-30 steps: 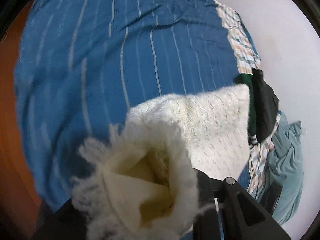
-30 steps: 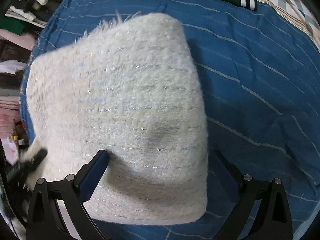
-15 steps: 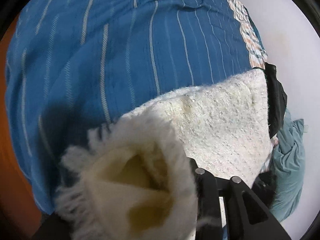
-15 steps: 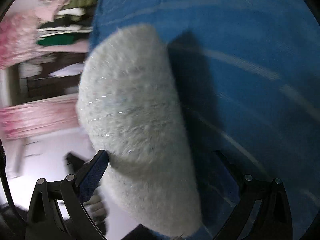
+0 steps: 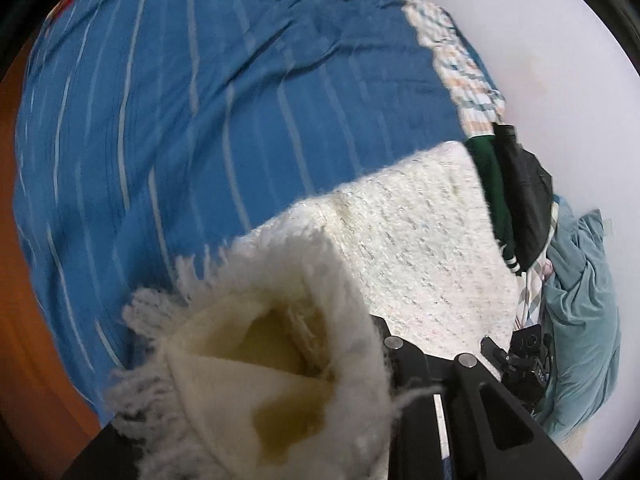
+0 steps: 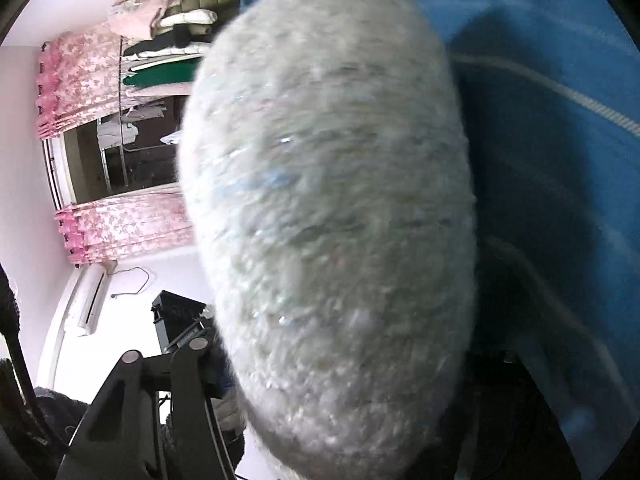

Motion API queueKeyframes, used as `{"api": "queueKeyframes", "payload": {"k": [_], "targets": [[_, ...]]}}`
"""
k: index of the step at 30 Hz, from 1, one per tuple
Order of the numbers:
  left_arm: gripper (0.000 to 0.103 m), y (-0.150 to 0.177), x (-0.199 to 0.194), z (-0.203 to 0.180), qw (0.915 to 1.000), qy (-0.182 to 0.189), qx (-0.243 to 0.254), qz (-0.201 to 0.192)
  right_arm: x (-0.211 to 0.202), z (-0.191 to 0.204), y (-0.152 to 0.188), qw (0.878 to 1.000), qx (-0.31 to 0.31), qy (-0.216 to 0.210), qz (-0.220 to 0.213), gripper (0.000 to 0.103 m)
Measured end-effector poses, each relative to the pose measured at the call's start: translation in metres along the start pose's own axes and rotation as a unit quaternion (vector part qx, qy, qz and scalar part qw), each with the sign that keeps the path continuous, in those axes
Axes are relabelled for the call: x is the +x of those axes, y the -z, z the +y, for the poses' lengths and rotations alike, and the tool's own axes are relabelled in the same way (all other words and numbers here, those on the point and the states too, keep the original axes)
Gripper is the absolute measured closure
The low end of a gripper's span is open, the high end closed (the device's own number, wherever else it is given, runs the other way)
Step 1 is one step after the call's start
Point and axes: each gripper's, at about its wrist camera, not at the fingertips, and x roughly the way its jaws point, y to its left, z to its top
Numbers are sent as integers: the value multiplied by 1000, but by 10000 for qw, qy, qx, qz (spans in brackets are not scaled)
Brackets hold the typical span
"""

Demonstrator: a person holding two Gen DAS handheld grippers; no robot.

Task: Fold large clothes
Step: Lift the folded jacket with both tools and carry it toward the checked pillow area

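Note:
A folded fuzzy white sweater (image 5: 420, 248) is held up over the blue striped bedspread (image 5: 200, 100). My left gripper (image 5: 320, 380) is shut on its fringed edge, which bunches up and hides the left finger. In the right wrist view the sweater (image 6: 332, 220) fills the middle, tilted on edge and blurred. My right gripper (image 6: 340, 380) is shut on the sweater; its left finger (image 6: 200, 360) shows beside the fabric and the right finger is hidden behind it.
A dark green garment with white stripes (image 5: 496, 200) and a black one (image 5: 528, 200) lie at the bed's far edge. A teal cloth (image 5: 580, 300) is heaped beyond. Pink curtains (image 6: 100, 80) and shelves of clothes (image 6: 168, 20) stand at the left.
The right gripper closed from open onto the sweater and lifted and tilted it on edge. The left gripper kept its grip and the sweater rose off the bed.

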Motion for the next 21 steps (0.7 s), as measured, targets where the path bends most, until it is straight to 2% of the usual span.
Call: {"api": "queueKeyframes", "payload": {"k": [6, 12, 17, 19, 21], "targets": [[83, -41, -27, -47, 9982, 41, 553, -225, -6, 57, -12, 9994, -191, -158, -259, 45], [83, -107, -31, -138, 9920, 401, 1099, -466, -49, 107, -52, 9961, -419, -273, -729, 46], [83, -172, -12, -243, 9819, 998, 1488, -619, -118, 152, -116, 9883, -567, -309, -1385, 46], [83, -202, 9, -295, 9751, 1251, 1726, -618, -168, 167, -149, 9820, -648, -303, -1747, 46], [83, -221, 29, -331, 9699, 1380, 1920, -589, -207, 176, -181, 9753, -640, -287, -2096, 46]]}}
